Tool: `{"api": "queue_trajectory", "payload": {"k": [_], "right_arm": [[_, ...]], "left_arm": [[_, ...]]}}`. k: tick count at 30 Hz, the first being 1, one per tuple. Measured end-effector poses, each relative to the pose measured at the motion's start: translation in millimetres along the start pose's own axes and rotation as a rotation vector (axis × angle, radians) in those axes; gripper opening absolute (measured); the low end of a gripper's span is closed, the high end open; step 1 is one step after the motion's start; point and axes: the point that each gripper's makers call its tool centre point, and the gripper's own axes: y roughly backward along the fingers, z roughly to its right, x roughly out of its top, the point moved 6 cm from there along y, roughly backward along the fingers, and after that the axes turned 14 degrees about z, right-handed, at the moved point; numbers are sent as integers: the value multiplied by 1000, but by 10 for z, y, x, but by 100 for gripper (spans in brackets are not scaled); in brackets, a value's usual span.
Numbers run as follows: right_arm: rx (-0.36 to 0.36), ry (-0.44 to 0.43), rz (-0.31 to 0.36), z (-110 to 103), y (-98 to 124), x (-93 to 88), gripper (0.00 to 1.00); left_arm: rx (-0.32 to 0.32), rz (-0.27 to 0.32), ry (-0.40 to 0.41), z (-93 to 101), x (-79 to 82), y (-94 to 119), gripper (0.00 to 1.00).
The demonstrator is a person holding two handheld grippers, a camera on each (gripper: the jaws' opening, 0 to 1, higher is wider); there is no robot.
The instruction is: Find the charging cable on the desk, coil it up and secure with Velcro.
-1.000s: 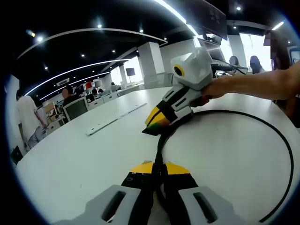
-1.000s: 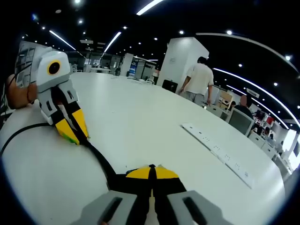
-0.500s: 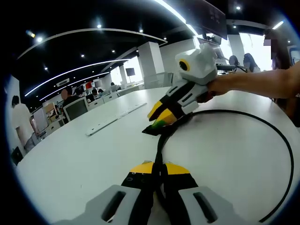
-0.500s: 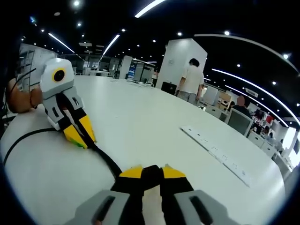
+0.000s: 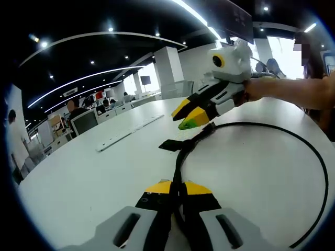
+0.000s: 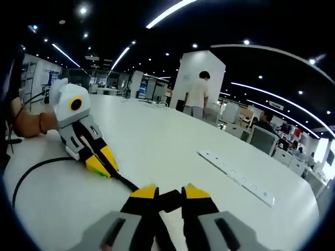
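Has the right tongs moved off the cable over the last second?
Yes. In the left gripper view, the right tongs has lifted up and back from the cable, away from the white strip, jaws now open; the left tongs stays shut on it.

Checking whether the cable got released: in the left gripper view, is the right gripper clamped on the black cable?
No: the right gripper hangs open above the table, clear of the cable.

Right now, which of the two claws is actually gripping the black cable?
The left claw: its yellow tips are pinched shut on the black cable against the white desk. The right claw hangs open above it, touching nothing.
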Motion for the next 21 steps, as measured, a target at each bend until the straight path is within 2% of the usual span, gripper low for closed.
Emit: {"api": "queue_trajectory", "payload": {"k": [11, 21], "right_arm": [[-10, 17, 76, -128, 167, 263, 20], [-28, 24, 126, -222, 278, 330, 20]], "left_arm": [[0, -1, 0, 0, 2, -12, 8], [1, 0, -2, -1, -2, -33, 8]]}}
